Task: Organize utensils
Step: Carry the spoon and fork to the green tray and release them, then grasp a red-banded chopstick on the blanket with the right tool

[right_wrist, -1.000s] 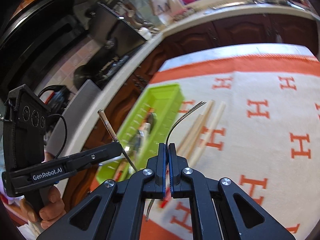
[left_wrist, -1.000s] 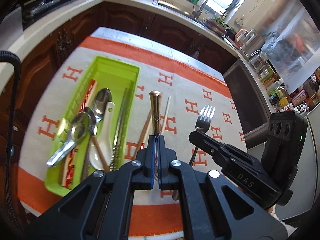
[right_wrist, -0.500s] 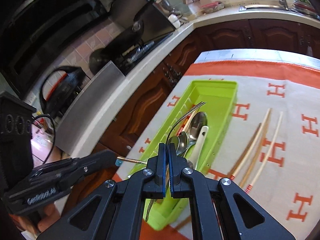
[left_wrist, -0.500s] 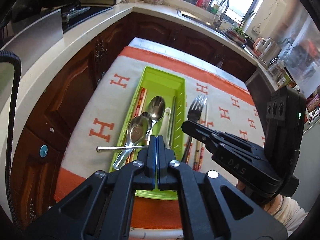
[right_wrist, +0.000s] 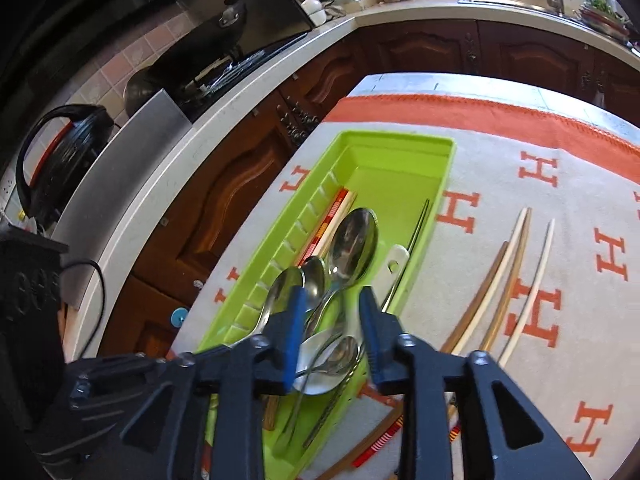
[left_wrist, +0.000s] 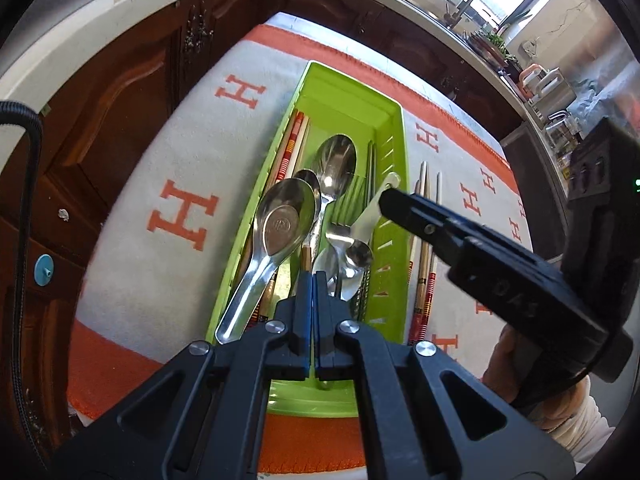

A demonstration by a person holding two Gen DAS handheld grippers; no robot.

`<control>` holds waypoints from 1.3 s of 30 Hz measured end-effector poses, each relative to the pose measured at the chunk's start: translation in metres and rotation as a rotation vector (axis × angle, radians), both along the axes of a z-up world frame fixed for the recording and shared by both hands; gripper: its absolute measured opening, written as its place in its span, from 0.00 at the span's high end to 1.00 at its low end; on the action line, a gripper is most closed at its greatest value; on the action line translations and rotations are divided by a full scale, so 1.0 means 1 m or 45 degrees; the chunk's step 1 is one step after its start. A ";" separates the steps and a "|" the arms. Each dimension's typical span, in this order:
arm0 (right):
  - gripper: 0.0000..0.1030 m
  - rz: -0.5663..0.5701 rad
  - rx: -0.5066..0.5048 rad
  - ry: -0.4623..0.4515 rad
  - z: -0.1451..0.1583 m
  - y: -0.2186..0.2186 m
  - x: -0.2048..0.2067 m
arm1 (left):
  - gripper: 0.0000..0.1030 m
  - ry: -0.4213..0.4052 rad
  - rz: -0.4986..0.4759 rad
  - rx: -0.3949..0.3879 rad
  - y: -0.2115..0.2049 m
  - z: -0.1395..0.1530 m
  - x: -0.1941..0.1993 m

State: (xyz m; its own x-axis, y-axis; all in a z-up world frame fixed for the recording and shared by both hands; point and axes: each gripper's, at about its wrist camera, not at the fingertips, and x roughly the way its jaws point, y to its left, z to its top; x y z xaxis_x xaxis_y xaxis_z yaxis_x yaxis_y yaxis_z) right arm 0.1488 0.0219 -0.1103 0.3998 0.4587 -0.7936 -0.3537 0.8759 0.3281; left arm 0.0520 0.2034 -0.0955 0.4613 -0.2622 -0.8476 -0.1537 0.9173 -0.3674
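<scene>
Most of the sorting looks done: the long lime-green plastic tray (right_wrist: 400, 148) on the surface, which is draped in a white cloth with orange H letters (right_wrist: 536, 172), already holds a heap of cutlery, while several pieces lie outside it. Inside the tray lie a large steel spoon (left_wrist: 335, 162), a broad steel soup ladle-spoon (left_wrist: 280, 224), a steel fork (left_wrist: 338, 236) with its tines up among the spoon bowls, a white ceramic spoon (right_wrist: 394, 264) resting against the right wall, a pair of red-and-white patterned chopsticks (left_wrist: 294, 136) along the left wall and thin metal chopsticks (right_wrist: 420, 220) along the right. Left to gather, as I judge it, are the pale wooden and bamboo chopsticks (right_wrist: 516, 264) lying loose on the cloth just beside the tray. The pile looks shiny, tangled and overlapping, so pieces may slide. The left tool (left_wrist: 311, 284) hangs over the near end of the tray with its blue pads pressed together; whether it pinches anything I cannot tell. The right tool (right_wrist: 332, 312) hovers above the spoons with its jaws spread wide and nothing between them.
</scene>
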 end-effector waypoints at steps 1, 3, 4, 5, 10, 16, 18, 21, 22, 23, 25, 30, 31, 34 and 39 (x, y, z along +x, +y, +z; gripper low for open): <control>0.69 -0.008 0.004 -0.009 0.001 -0.003 0.000 | 1.00 0.004 -0.002 -0.003 -0.001 -0.002 0.001; 0.69 -0.016 0.013 -0.011 0.005 -0.009 0.000 | 1.00 0.012 -0.002 -0.008 -0.002 -0.006 0.005; 0.69 -0.023 0.019 -0.011 0.006 -0.012 0.000 | 1.00 0.012 -0.003 -0.010 -0.003 -0.006 0.006; 0.69 -0.028 0.024 -0.012 0.008 -0.014 -0.001 | 1.00 0.009 -0.006 -0.009 -0.004 -0.005 0.008; 0.69 -0.050 0.049 -0.020 0.017 -0.030 -0.006 | 1.00 -0.009 -0.026 0.016 -0.014 -0.001 0.010; 0.69 -0.026 0.040 -0.042 0.023 -0.039 -0.018 | 1.00 -0.040 -0.044 0.095 -0.031 0.007 0.008; 0.69 -0.019 0.033 -0.039 0.023 -0.041 -0.023 | 1.00 -0.053 -0.054 0.129 -0.037 0.011 0.007; 0.69 -0.020 0.031 -0.026 0.020 -0.047 -0.029 | 1.00 -0.066 -0.065 0.166 -0.043 0.015 0.004; 0.69 -0.024 0.031 -0.023 0.019 -0.049 -0.030 | 1.00 -0.070 -0.068 0.172 -0.044 0.016 0.002; 0.69 -0.030 0.034 -0.019 0.018 -0.053 -0.031 | 1.00 -0.072 -0.071 0.179 -0.046 0.018 0.002; 0.69 -0.046 0.037 -0.010 0.015 -0.060 -0.033 | 1.00 -0.079 -0.079 0.185 -0.050 0.020 0.001; 0.69 -0.073 0.043 0.008 0.011 -0.073 -0.035 | 0.56 -0.097 -0.100 0.172 -0.062 0.023 -0.004; 0.69 -0.079 0.047 0.010 0.010 -0.076 -0.037 | 0.52 -0.109 -0.098 0.171 -0.063 0.024 -0.005; 0.69 -0.096 0.052 0.011 0.010 -0.083 -0.038 | 0.51 -0.133 -0.101 0.186 -0.069 0.028 -0.008; 0.69 -0.131 0.061 0.020 0.009 -0.095 -0.038 | 0.51 -0.154 -0.108 0.224 -0.080 0.032 -0.009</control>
